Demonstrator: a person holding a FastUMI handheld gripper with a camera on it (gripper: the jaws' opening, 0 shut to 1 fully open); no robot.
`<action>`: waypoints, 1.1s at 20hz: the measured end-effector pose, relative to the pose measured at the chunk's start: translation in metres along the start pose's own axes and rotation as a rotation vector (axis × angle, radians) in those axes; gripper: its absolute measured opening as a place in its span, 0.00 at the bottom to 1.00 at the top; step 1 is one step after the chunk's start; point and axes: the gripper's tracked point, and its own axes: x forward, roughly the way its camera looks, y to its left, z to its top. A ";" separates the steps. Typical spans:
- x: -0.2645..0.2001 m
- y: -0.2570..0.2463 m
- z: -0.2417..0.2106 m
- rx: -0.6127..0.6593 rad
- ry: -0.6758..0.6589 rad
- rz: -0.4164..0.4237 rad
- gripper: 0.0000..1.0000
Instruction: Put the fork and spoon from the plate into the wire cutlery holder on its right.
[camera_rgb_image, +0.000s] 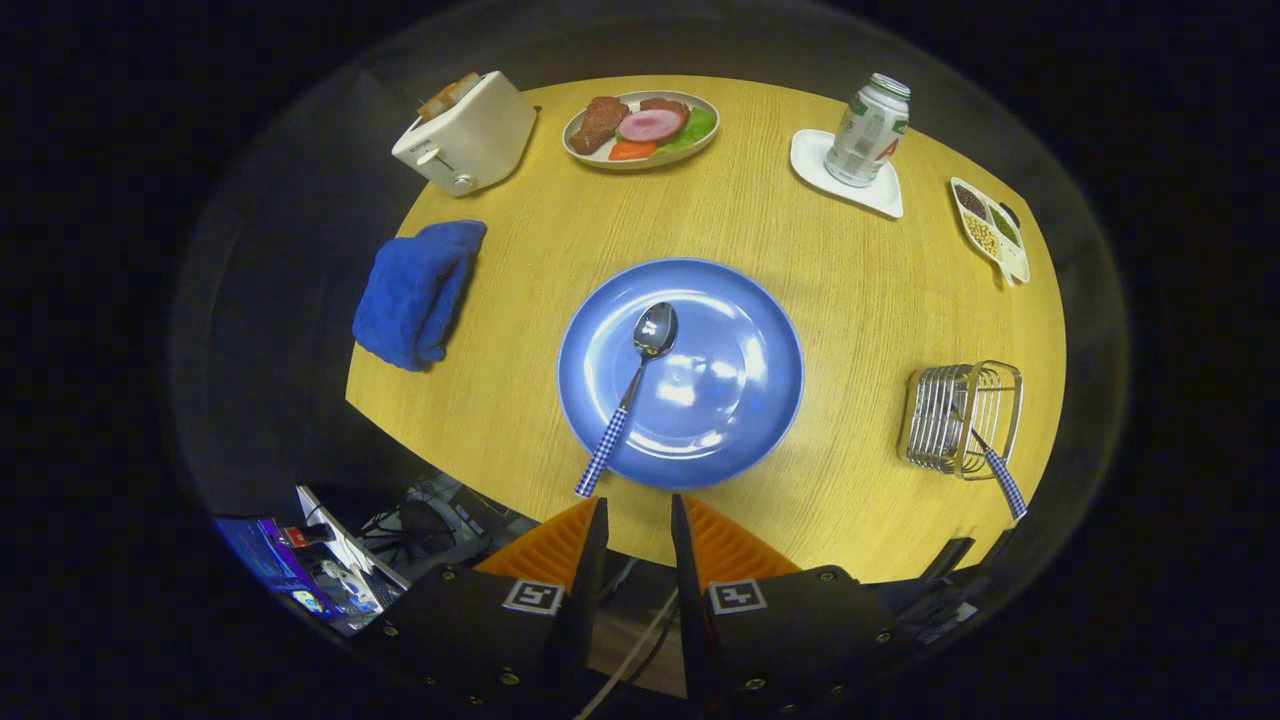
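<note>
Spoon (640, 385): one, lying on the single blue plate (745, 370) just ahead of my claw (638, 520), bowl near the plate's middle, checked handle sticking out over the near rim toward my left finger. One fork (998, 476) already stands tilted in the one wire cutlery holder (962, 415), right of the plate and apart from it, its checked handle leaning out toward me. My claw hangs empty over the worktop's (850, 300) near edge, fingers a small way apart, touching nothing. Beyond the plate: one toaster (468, 135), one dish of food (642, 128), one can (868, 130) on a white coaster (812, 160), one divided tray (990, 228). One blue cloth (415, 290) lies left of the plate. Nothing lies between my fingers and the spoon.
</note>
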 end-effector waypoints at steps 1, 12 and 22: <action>0.002 0.003 0.000 -0.002 0.005 0.002 0.38; 0.023 0.012 0.011 -0.002 0.023 -0.010 0.38; 0.058 0.025 0.016 0.049 0.045 0.010 0.38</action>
